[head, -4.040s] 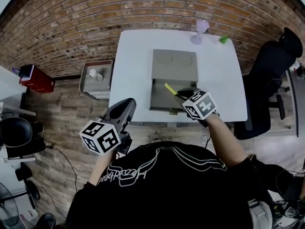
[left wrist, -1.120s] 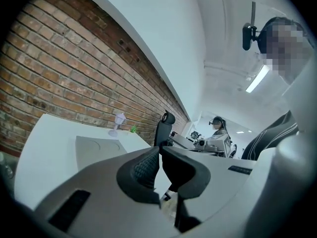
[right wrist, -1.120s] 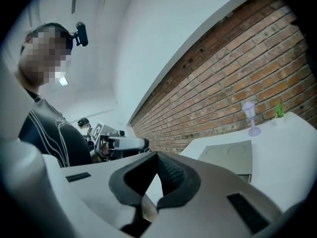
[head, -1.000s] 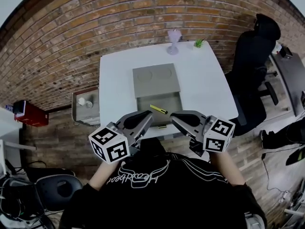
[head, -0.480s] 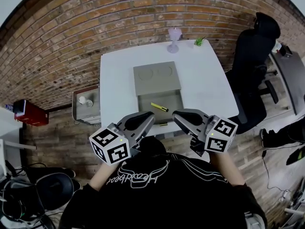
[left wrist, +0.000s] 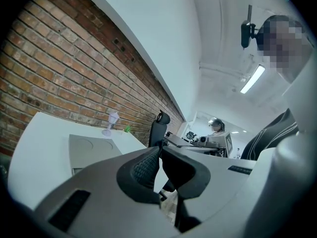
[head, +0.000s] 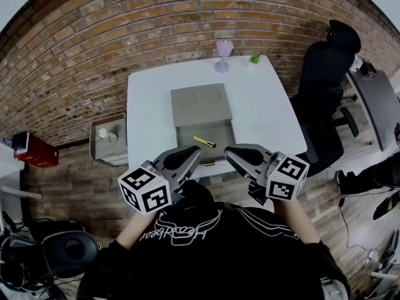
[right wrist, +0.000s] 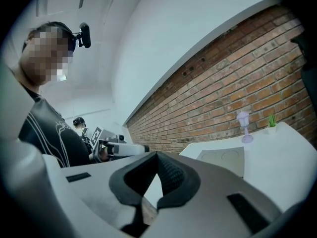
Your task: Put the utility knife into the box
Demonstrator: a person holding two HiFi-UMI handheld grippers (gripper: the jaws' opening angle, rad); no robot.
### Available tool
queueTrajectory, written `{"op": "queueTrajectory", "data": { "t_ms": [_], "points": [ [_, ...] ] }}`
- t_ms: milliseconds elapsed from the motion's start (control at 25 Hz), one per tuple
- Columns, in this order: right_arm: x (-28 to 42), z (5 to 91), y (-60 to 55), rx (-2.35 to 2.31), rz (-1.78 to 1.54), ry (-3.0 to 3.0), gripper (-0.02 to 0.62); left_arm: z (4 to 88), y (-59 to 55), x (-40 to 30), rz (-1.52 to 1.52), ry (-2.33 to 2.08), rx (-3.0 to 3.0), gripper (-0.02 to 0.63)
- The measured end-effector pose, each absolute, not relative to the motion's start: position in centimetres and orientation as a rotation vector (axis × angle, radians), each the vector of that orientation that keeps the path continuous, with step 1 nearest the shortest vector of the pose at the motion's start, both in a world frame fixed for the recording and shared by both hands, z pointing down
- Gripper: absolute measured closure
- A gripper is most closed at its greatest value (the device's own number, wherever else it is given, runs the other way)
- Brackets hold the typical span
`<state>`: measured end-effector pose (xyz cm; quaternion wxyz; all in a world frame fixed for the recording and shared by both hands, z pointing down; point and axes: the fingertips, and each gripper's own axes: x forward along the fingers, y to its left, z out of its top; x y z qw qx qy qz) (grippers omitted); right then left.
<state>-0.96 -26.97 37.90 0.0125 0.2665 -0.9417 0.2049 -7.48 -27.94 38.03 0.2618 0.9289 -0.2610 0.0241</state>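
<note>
The yellow utility knife (head: 204, 142) lies inside the open grey box (head: 215, 130) on the white table (head: 262, 111), with the box's lid (head: 200, 104) folded back behind it. Both grippers are held close to my chest, short of the table's near edge and apart from the knife. My left gripper (head: 194, 150) is shut with nothing in it; in the left gripper view its pads (left wrist: 148, 162) meet. The right gripper (head: 229, 150) is also shut and holds nothing, its jaws pressed together in the right gripper view (right wrist: 155, 154). The box lid (right wrist: 225, 157) shows beyond them.
A purple vase (head: 223, 49) and a small green plant (head: 255, 57) stand at the table's far edge by the brick wall. A black office chair (head: 325, 74) is to the right. A grey crate (head: 107, 139) and a red case (head: 30, 149) sit on the floor to the left.
Four seconds ago the right gripper held the knife over the box; now the knife lies in the box and both grippers are drawn back. Over the last second they barely moved.
</note>
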Motion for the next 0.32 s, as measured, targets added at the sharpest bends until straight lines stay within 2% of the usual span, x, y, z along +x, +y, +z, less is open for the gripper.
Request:
{"op": "queueTrajectory", "data": {
  "t_ms": [320],
  "points": [
    [-0.6,37.98,-26.74,0.829,0.637,-2.939,0.594,38.48,-27.75,-7.51,0.069,-0.719,2.503,0.565]
  ]
}}
